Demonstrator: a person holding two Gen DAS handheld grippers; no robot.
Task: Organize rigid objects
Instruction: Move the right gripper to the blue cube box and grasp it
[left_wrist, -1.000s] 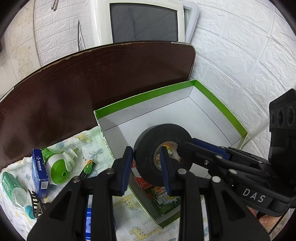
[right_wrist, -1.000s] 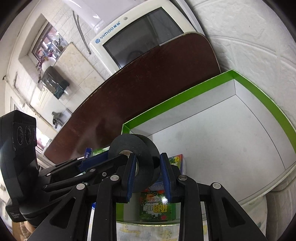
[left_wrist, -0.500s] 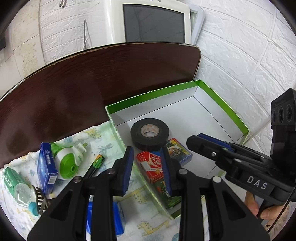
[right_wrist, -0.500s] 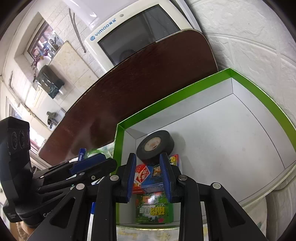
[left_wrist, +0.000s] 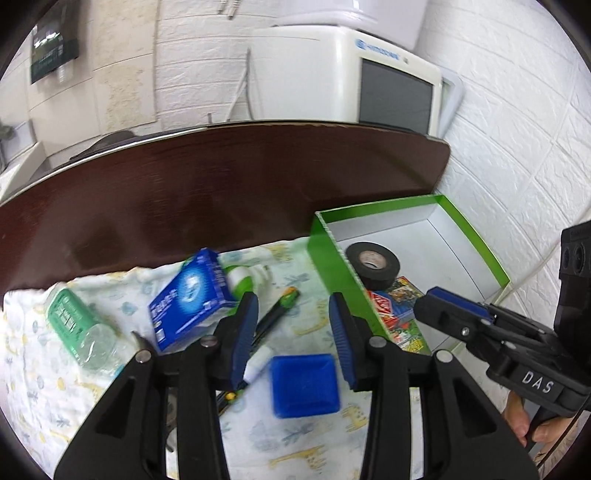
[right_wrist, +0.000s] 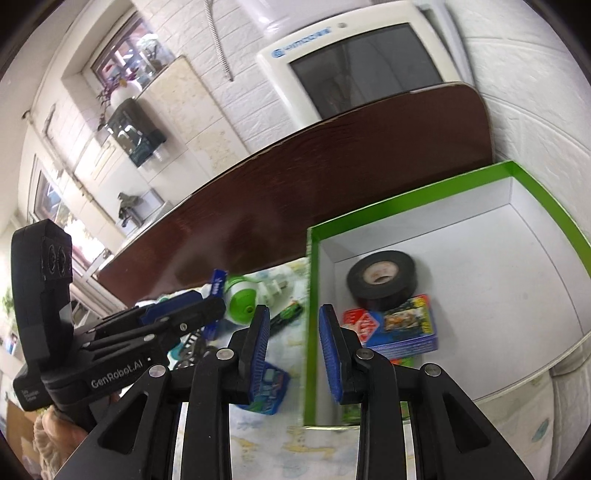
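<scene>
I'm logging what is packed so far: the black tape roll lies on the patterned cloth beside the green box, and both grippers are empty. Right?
Not quite. The black tape roll lies inside the green box, on its white floor next to the small card boxes, as the right wrist view shows. The rest holds: the left gripper and right gripper hold nothing.

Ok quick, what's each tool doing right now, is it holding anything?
Left tool: open, holding nothing; its jaws have just been opening.
Right tool: open a little, holding nothing; the tape roll lies in the green box.
</scene>
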